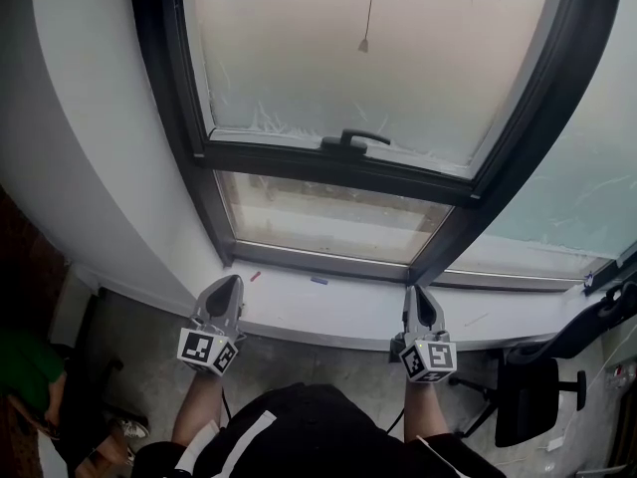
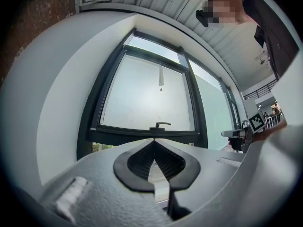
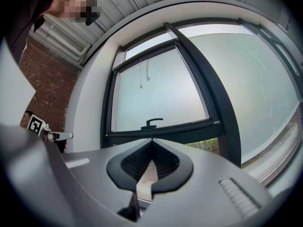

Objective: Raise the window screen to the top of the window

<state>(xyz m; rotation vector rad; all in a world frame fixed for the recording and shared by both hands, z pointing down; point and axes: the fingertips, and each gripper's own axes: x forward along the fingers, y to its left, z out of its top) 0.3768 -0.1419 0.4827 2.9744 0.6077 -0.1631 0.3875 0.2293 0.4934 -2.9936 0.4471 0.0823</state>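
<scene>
The window screen [image 1: 328, 58] shows as a pale, frosted sheet filling the middle window frame [image 1: 169, 98] from the top of the head view down to a dark crossbar [image 1: 289, 157]. A black handle [image 1: 353, 139] sits on that bar at about mid-width. Below the bar a strip of clear glass [image 1: 328, 217] is uncovered, with greenery visible through it in both gripper views. A thin cord [image 1: 366, 23] with a small weight at its end hangs in front of the upper part of the screen. To the right, past the slanting dark post, is a second pale pane [image 1: 587, 187]. The white sill [image 1: 348, 307] runs under the frame, with a small red scrap [image 1: 255, 277] and a small purple one [image 1: 318, 281] lying on it near the glass. My left gripper [image 1: 232, 281] is over the sill's near edge towards the left. Its jaws are pressed together with nothing between them, and they are aimed at the frame well short of the handle. My right gripper [image 1: 417, 291] is level with it towards the right, also closed on nothing and clear of the window. A white wall [image 1: 90, 147] curves away on the left, and a black office chair [image 1: 532, 391] stands at lower right.
</scene>
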